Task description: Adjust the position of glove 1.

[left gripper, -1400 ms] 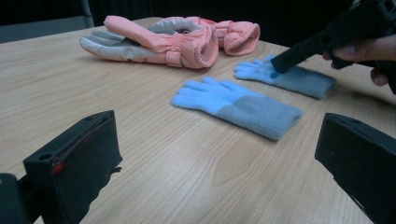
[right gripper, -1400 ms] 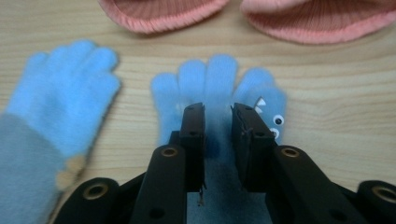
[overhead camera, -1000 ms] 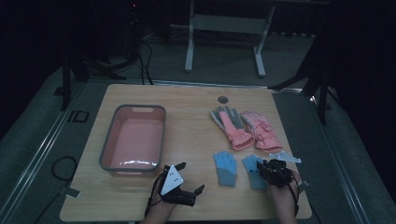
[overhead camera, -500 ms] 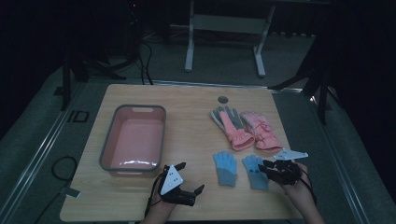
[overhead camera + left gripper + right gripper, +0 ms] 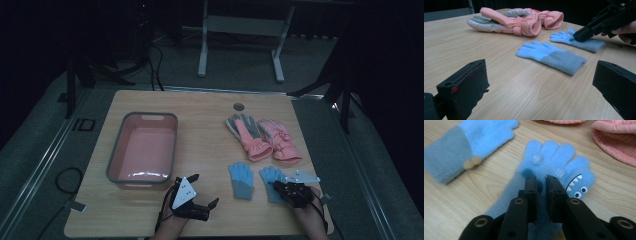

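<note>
Fuzzy blue knit glove with grey cuff and monster face (image 5: 554,162) lay flat near the table's front right edge, pinched at its palm by the right gripper (image 5: 541,181), whose jaws had just been closing. Its twin glove (image 5: 241,178) lay just beside. Left gripper (image 5: 202,191) gaped wide above bare wooden tabletop (image 5: 200,115).

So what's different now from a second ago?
The right gripper dropped onto the right-hand blue glove, and its jaws have just been closing, pinching the glove's fabric between them. The left gripper kept still, jaws wide apart. The other blue glove, the pink gloves and the pink tub lie where they were.
</note>
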`<action>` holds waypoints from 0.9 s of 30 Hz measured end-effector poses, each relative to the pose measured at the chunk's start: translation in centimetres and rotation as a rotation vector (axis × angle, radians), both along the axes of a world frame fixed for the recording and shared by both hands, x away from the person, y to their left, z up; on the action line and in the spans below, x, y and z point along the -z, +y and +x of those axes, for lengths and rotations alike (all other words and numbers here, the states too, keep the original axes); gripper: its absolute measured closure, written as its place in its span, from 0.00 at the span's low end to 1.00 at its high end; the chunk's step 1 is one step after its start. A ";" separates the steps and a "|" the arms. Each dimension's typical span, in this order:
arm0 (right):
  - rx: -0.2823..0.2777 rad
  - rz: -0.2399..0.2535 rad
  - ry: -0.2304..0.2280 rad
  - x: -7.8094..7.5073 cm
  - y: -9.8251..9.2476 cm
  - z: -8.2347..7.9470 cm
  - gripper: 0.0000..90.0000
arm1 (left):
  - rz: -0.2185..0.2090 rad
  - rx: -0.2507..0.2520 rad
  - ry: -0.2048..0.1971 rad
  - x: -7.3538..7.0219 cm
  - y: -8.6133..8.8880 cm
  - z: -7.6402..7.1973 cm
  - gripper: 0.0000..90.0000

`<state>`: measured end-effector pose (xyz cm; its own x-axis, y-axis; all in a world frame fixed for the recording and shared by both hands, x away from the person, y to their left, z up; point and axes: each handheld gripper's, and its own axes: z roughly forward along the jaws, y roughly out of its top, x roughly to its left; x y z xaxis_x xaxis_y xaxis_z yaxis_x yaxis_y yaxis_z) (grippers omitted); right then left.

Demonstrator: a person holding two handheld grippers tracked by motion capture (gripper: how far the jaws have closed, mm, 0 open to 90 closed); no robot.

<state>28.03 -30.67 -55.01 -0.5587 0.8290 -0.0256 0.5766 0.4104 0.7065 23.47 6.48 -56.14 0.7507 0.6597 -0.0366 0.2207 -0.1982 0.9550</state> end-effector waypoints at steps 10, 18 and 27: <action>0.099 -0.015 -0.052 -1.7 1.0 -0.8 0.97 | -0.002 -0.001 0.002 0.0 0.0 0.0 0.00; 0.146 0.000 -0.133 -5.5 2.7 -1.2 0.97 | -0.002 -0.001 0.003 0.0 0.0 0.0 0.00; 0.118 0.018 -0.185 -8.7 6.4 -1.2 0.97 | -0.006 0.003 0.001 0.0 0.1 0.0 0.00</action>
